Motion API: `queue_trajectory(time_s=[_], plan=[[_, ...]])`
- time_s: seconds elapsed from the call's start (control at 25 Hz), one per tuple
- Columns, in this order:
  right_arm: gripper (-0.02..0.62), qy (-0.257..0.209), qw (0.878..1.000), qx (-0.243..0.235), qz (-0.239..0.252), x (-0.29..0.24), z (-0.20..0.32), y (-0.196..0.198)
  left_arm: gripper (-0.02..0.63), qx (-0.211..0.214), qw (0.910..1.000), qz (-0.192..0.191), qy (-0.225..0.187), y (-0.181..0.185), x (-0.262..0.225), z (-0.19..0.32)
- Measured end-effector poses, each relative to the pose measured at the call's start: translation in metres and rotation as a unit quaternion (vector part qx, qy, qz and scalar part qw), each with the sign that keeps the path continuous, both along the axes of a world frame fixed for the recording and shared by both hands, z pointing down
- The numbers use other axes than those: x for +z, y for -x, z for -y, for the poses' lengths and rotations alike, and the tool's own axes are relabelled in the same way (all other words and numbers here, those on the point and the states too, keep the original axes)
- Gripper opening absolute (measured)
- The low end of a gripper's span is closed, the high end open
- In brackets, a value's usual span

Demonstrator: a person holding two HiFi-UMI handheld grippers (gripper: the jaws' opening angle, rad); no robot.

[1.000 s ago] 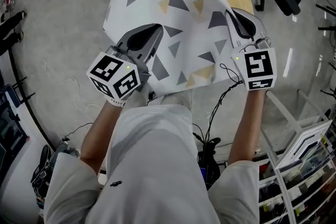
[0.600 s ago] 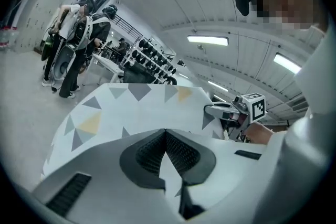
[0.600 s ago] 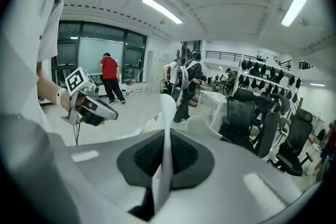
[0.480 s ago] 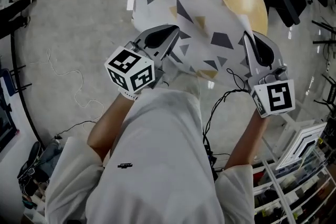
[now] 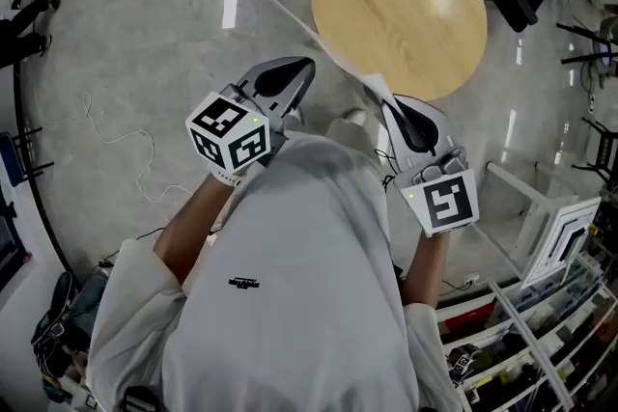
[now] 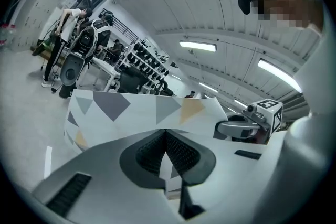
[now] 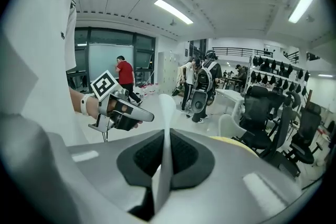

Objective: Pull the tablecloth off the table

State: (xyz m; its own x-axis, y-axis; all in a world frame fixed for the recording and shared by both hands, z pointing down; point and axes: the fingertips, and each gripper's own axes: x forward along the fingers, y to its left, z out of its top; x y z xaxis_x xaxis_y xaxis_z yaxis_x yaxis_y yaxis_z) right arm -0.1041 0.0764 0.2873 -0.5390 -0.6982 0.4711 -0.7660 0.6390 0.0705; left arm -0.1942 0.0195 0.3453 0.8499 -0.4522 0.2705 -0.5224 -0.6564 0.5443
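Cloth first: our white tablecloth with grey and yellow triangles [image 6: 152,110] is off the round pale-wood desk [image 5: 401,5], whose top lies bare, and hangs in the air just beside its near rim. We have our left gripper [image 6: 166,136] clenched on one stretch of the cloth's edge and our right gripper [image 7: 167,134] pinched on another. We judge it light, limp and a little slick, so it is best held by the hem, at two places well apart.

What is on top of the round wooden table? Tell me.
Nothing: the round wooden table shows bare. The white triangle-patterned tablecloth is off it, pinched in the left gripper and right gripper. The top hides whatever stands underneath.
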Motion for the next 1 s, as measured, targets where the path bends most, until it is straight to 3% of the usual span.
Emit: queue_trajectory(time_s=[0.16,0.56,0.76,1.0], plan=[[0.017,0.0,1.0,0.013,0.004,-0.002,-0.036,-0.013,0.006,-0.012,0.9999,0.002,-0.005,-0.001,-0.004,-0.027],[0.018,0.03,0.998,-0.037,0.038,-0.007,-0.122,-0.02,0.006,-0.032,0.9993,0.014,0.013,-0.043,-0.005,-0.111],[0.018,0.046,0.996,-0.05,0.059,-0.002,-0.145,-0.022,0.006,-0.05,0.9984,0.023,0.015,-0.05,-0.003,-0.126],[0.02,0.03,0.995,-0.054,0.08,-0.003,-0.149,-0.03,0.006,-0.073,0.9967,0.034,0.006,-0.059,-0.004,-0.13]])
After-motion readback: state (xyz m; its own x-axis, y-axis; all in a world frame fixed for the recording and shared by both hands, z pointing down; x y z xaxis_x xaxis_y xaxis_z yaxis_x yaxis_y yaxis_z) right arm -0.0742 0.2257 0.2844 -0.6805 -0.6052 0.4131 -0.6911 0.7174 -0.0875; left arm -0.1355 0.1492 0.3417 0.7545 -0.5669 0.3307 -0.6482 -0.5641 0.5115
